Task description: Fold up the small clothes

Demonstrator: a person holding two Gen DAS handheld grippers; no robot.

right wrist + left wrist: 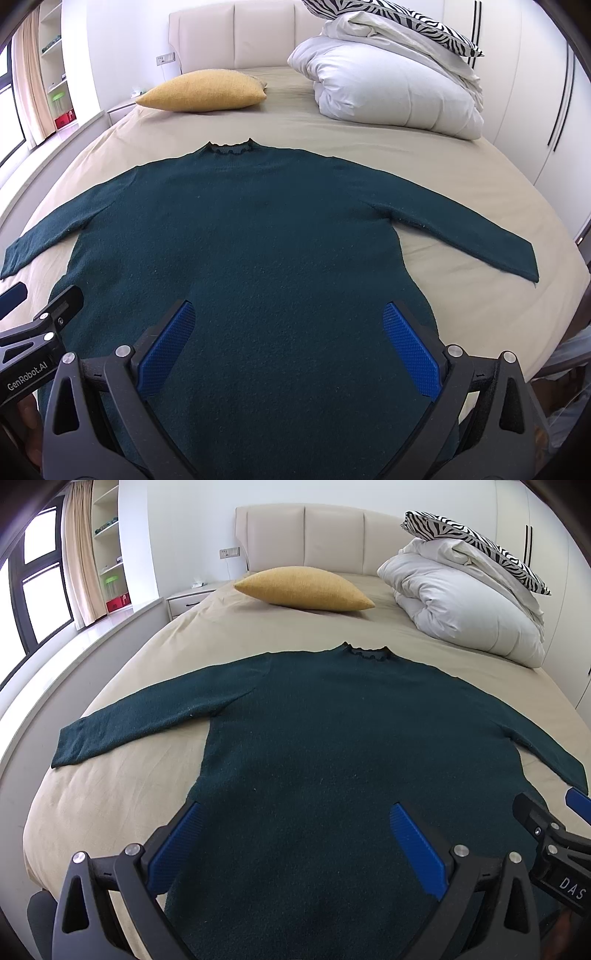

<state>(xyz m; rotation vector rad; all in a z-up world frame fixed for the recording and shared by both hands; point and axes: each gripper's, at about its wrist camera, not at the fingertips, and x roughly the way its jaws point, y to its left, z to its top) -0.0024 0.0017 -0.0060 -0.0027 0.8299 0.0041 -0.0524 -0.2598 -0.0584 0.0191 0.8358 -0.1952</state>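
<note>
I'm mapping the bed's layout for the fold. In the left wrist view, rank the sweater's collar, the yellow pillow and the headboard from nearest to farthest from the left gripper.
1. Sweater collar: mid-bed, straight beyond the open left gripper.
2. Yellow pillow: past the collar, slightly left.
3. Headboard: farthest, at the bed's end.

Bare beige bed sheet (461, 192) lies open around a flat dark green knit sweater (258, 240) and beyond its collar. Farther back, a mustard yellow cushion (203, 92) blocks the left, a bundled white duvet (388, 88) the right.
</note>
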